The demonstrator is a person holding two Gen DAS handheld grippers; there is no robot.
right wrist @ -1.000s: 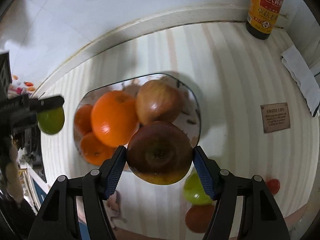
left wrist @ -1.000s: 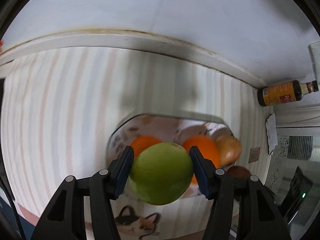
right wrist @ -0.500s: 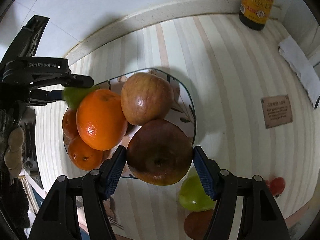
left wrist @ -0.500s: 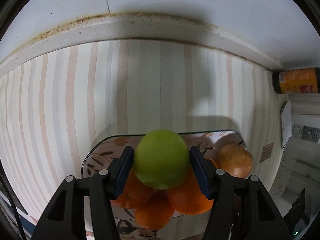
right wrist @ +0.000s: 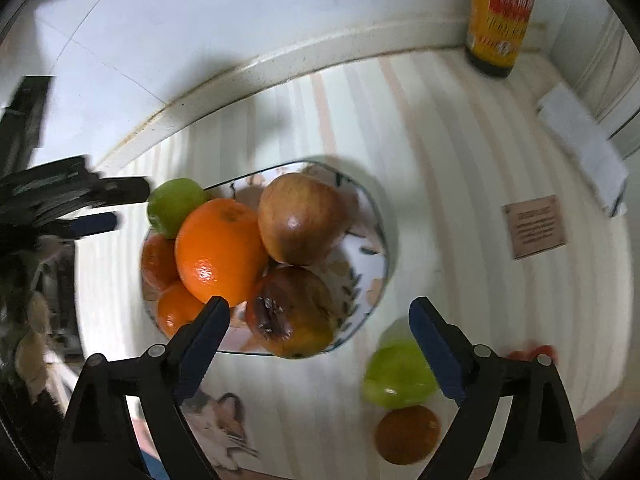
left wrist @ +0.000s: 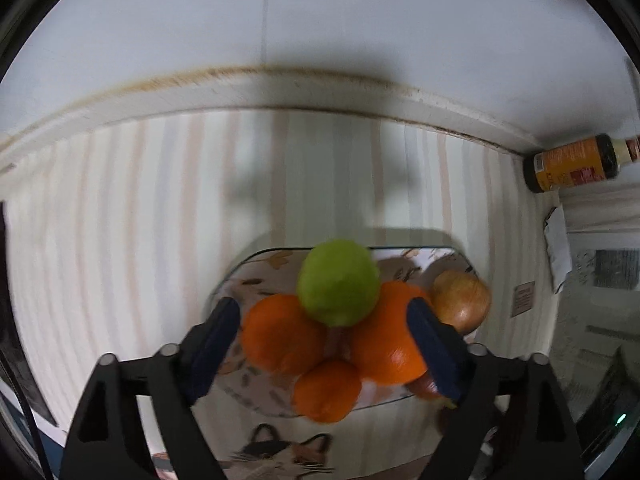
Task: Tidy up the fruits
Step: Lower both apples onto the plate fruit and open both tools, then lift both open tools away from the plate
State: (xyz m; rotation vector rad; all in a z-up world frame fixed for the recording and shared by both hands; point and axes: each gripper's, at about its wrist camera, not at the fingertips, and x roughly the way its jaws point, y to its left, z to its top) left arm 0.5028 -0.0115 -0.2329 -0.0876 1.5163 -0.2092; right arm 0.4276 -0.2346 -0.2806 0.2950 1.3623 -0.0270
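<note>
A patterned plate [left wrist: 264, 276] [right wrist: 366, 276] on the striped cloth holds several fruits. A green fruit [left wrist: 339, 282] [right wrist: 173, 205] rests on top of the oranges [left wrist: 282, 332] [right wrist: 220, 250] at the plate's far-left side. A dark bruised apple [right wrist: 294, 312] lies at the plate's near edge beside a red-yellow apple [right wrist: 302, 218] [left wrist: 462, 300]. My left gripper [left wrist: 324, 340] is open just behind the green fruit. My right gripper [right wrist: 320, 332] is open above the dark apple.
A green fruit [right wrist: 400, 374], an orange [right wrist: 408, 434] and a small red fruit [right wrist: 534, 354] lie on the cloth right of the plate. A sauce bottle [right wrist: 502, 12] [left wrist: 576, 162] stands at the back wall. A folded white cloth [right wrist: 580, 144] lies far right.
My left gripper carried the green fruit over the plate and opened, leaving it on the oranges. My right gripper opened and left the dark apple on the plate.
</note>
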